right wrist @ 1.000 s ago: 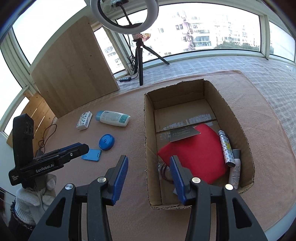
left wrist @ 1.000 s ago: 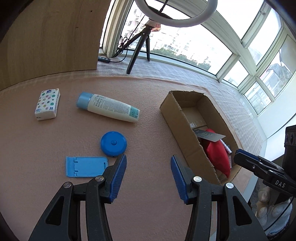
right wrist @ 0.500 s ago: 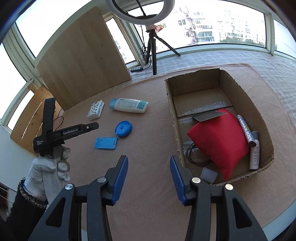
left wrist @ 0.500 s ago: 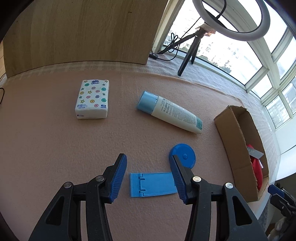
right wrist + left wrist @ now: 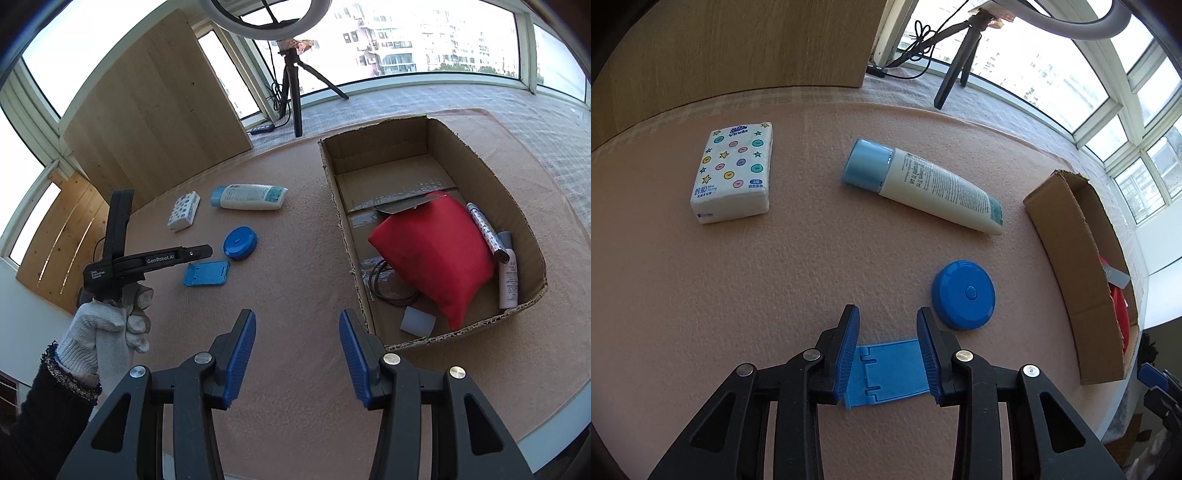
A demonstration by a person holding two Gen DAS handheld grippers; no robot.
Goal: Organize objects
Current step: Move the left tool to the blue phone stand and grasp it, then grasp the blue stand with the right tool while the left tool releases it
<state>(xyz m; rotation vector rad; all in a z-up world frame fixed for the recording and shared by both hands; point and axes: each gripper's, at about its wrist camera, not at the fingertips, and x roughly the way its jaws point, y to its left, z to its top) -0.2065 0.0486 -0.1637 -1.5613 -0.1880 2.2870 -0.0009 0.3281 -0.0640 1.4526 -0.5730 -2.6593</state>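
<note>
Now my left gripper (image 5: 888, 349) straddles the flat blue stand (image 5: 886, 373) beside the blue disc (image 5: 963, 294), jaws open, right gripper (image 5: 297, 354) idle and open; I should drop low, then squeeze squarely.

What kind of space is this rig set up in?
Likely a home sunroom or enclosed balcony used for recording: curved windows facing apartment blocks, a ring light on a tripod, and a cloth-covered table with household items.
</note>
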